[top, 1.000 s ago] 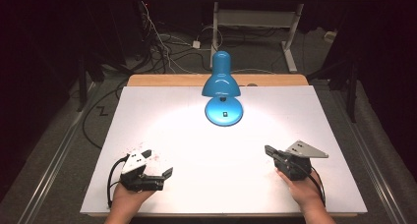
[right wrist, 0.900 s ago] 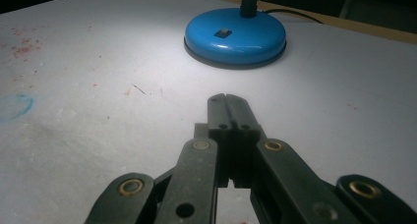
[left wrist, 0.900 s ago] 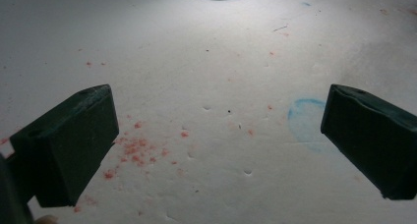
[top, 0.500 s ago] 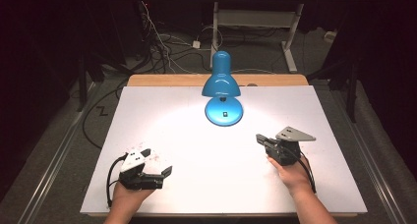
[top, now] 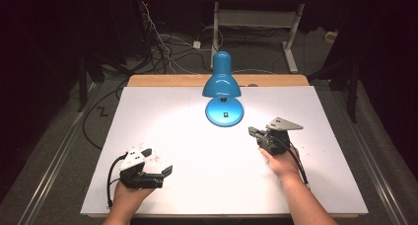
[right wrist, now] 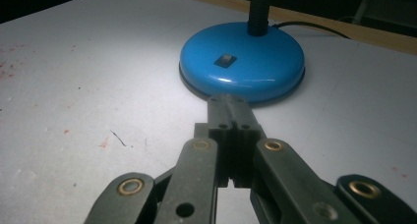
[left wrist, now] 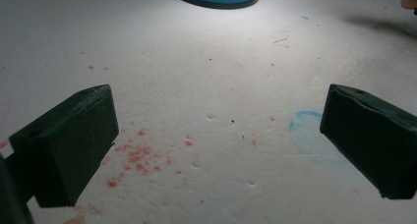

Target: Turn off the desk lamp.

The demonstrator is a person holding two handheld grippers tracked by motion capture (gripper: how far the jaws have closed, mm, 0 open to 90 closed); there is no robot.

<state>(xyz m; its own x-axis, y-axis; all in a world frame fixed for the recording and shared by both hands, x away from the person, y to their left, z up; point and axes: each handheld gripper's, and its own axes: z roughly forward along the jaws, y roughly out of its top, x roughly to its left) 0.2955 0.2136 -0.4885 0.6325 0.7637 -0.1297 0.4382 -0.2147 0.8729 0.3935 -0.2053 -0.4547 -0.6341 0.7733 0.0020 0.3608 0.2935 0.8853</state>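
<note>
A blue desk lamp (top: pixel 222 84) stands lit at the back middle of the white table, its round base (right wrist: pixel 242 67) carrying a small black rocker switch (right wrist: pixel 225 61). My right gripper (right wrist: pixel 228 102) is shut with nothing between its jaws, and its tips point at the base, a short way in front of it. In the high view the right gripper (top: pixel 252 131) sits just right of the lamp base (top: pixel 224 111). My left gripper (top: pixel 167 171) rests near the front left of the table; its jaws stand wide apart with nothing between them (left wrist: pixel 216 135).
The white tabletop (top: pixel 162 126) bears small red specks (left wrist: pixel 142 155) and a faint blue ring mark (left wrist: pixel 307 135). A wooden strip (top: pixel 167 80) runs along the table's back edge. Cables (top: pixel 162 42) and a desk frame (top: pixel 256 18) lie on the dark floor behind.
My right gripper has moved up the table and leftward, toward the lamp base. The left gripper has stayed where it was.
</note>
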